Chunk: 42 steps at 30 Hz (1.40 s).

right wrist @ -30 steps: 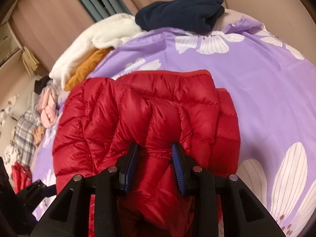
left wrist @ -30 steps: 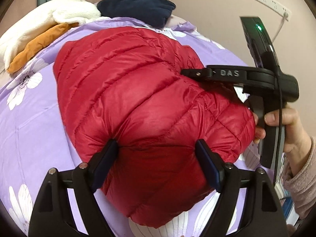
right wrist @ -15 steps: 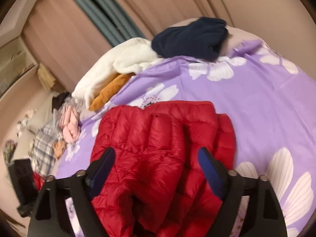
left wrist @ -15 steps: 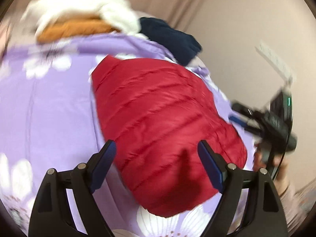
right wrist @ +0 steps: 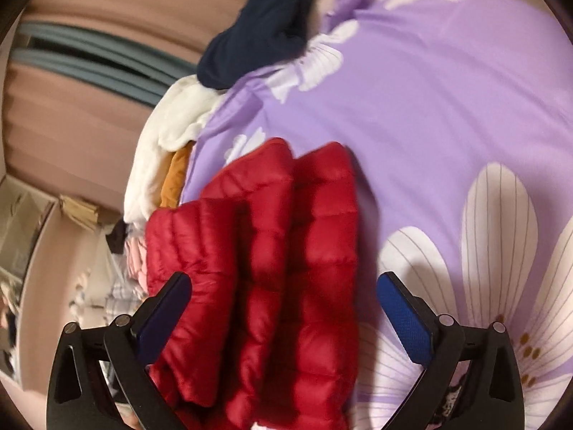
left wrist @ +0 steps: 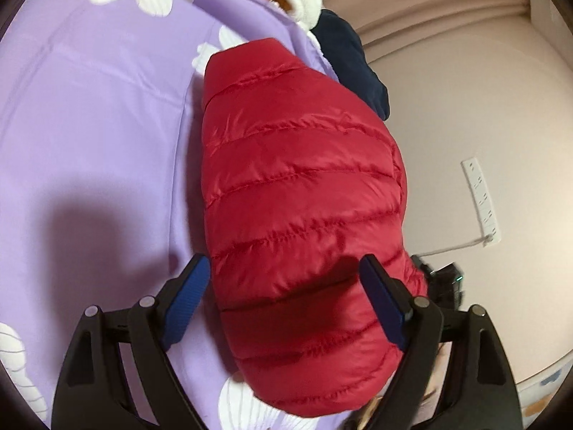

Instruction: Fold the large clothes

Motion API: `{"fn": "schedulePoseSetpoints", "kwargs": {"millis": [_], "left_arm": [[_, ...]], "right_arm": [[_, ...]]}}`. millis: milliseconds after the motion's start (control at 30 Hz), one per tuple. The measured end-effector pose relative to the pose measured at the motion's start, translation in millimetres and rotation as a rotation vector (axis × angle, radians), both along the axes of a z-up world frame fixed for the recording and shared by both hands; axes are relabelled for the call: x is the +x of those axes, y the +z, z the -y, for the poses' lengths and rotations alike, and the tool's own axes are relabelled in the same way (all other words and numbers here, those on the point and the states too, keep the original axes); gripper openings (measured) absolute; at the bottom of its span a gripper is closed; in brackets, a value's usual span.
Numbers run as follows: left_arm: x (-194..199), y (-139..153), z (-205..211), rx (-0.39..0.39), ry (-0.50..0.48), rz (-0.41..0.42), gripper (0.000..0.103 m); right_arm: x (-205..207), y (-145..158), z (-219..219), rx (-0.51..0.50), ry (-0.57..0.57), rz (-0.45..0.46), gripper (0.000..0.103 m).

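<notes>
A folded red quilted puffer jacket (left wrist: pixel 301 197) lies on the purple flowered bed sheet (left wrist: pixel 89 125). My left gripper (left wrist: pixel 284 279) is open, hovering over the jacket's near end with its jaws wide apart and nothing between the pads. In the right wrist view the jacket (right wrist: pixel 272 268) shows its stacked folded edges. My right gripper (right wrist: pixel 284 304) is open too, jaws wide apart above the jacket. Part of the right gripper's body shows at the jacket's right side in the left wrist view (left wrist: pixel 447 279).
A navy garment (right wrist: pixel 258 32), a white fleece (right wrist: pixel 168 136) and an orange garment (right wrist: pixel 173 179) are piled at the bed's far edge. A wall with a power strip (left wrist: pixel 480 197) borders the bed. More clothes lie on the floor (right wrist: pixel 121 268).
My right gripper let go of the jacket and opened wide. Both grippers lifted and tilted away from the jacket, which now lies folded by itself.
</notes>
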<state>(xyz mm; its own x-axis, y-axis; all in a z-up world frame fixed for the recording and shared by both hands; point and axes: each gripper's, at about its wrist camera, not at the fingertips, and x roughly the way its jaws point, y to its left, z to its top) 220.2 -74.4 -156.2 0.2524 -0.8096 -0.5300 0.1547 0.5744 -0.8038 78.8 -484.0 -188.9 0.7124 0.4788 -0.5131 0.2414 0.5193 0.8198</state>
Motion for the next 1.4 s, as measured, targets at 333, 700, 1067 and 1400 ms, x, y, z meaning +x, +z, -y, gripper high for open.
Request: {"fn": "schedulePoseSetpoints", "kwargs": {"millis": [333,700,1067,1400], "left_arm": [[5.1,-13.4,5.1,-0.058,-0.008,-0.049,0.089],[13.1,-30.2,10.1,-0.091,-0.018,-0.099,0.099],[16.2,-29.0,18.9,-0.100,-0.027,-0.069,0.092],[12.5,-10.3,24.9,-0.026,-0.064,0.035,0.072]], "right_arm": [[12.3,-17.3,-12.3,0.171,0.063,0.053,0.102],[33.8,-35.9,-21.8,0.201,0.100,-0.028,0.102],[39.6,-33.1,-26.2,0.164,0.130,-0.018,0.100],[32.9,-7.1,-44.8,-0.061,0.207,0.060,0.052]]}}
